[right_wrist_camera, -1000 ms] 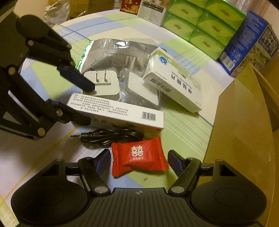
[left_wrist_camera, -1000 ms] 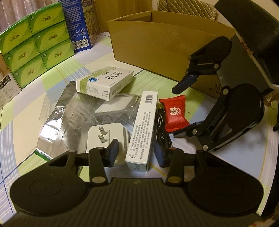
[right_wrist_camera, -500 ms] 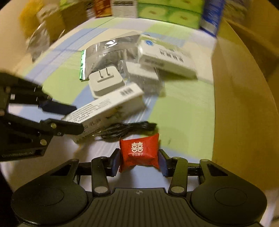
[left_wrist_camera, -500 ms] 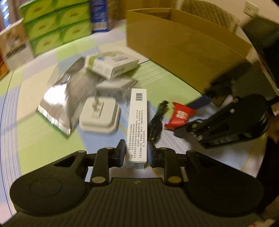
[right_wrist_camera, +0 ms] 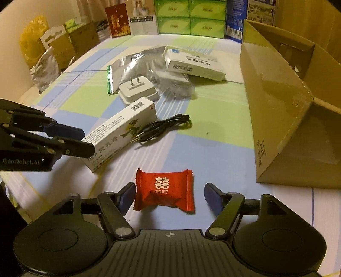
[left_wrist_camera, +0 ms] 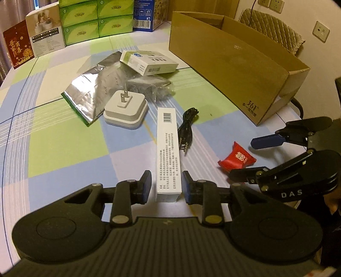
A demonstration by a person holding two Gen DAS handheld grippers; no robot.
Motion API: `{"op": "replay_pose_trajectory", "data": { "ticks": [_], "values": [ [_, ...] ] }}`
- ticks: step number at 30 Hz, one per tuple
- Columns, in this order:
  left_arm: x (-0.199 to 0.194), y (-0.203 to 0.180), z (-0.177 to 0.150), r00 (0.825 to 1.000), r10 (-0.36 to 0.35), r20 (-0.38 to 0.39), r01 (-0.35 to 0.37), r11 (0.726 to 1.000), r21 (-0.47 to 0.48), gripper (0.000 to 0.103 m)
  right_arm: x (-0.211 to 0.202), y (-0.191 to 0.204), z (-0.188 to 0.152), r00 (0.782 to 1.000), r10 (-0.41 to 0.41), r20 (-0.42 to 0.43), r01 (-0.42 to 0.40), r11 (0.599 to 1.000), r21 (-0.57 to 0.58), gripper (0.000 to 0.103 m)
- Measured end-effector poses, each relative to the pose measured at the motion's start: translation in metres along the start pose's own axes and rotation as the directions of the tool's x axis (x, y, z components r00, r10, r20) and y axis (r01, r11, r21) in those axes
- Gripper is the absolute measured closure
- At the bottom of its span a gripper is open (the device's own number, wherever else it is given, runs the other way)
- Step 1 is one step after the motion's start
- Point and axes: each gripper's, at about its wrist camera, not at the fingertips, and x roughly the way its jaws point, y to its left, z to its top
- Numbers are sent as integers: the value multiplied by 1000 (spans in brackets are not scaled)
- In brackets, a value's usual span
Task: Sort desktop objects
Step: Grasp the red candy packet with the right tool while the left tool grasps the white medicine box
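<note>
A long white carton (left_wrist_camera: pixel 168 144) lies on the checked tablecloth, its near end between the jaws of my left gripper (left_wrist_camera: pixel 166 185). These jaws are opening, and a thin gap shows at the left pad. A red wrapped candy (right_wrist_camera: pixel 164 189) lies flat between the jaws of my right gripper (right_wrist_camera: pixel 170 196), which are opening and stand clear of both its ends. In the right wrist view the left gripper (right_wrist_camera: pixel 87 141) comes in from the left around the carton (right_wrist_camera: pixel 119 132). A black audio cable (right_wrist_camera: pixel 164 126) lies beside the carton.
An open cardboard box (right_wrist_camera: pixel 287 106) stands at the right. Behind the carton lie a white plug adapter (left_wrist_camera: pixel 125 108), a silver foil bag (left_wrist_camera: pixel 89 93), a clear plastic bag (left_wrist_camera: pixel 149 85) and a white medicine box (left_wrist_camera: pixel 149 61). Green tissue packs (left_wrist_camera: pixel 96 19) line the far edge.
Both grippers closed on their objects and pulled them toward the near side, away from the pile. Their jaws have since widened, and both views have rolled level.
</note>
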Motion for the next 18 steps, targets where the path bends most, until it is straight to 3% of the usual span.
{"op": "replay_pose_trajectory", "data": {
  "ticks": [7,11,18],
  "values": [
    [6,3,8,1000,4,17,-4,1000,-9,70,3,-2,-1,998,22,55,-24,999,44,35],
    [13,5,13,1000,1,16,-1,1000,-11,69,10,1,-5,999,11,45,-13,999,39,35],
    [24,6,20,1000,-8,6,8,1000,-13,69,11,-2,-8,998,-8,64,4,999,51,60]
  ]
}}
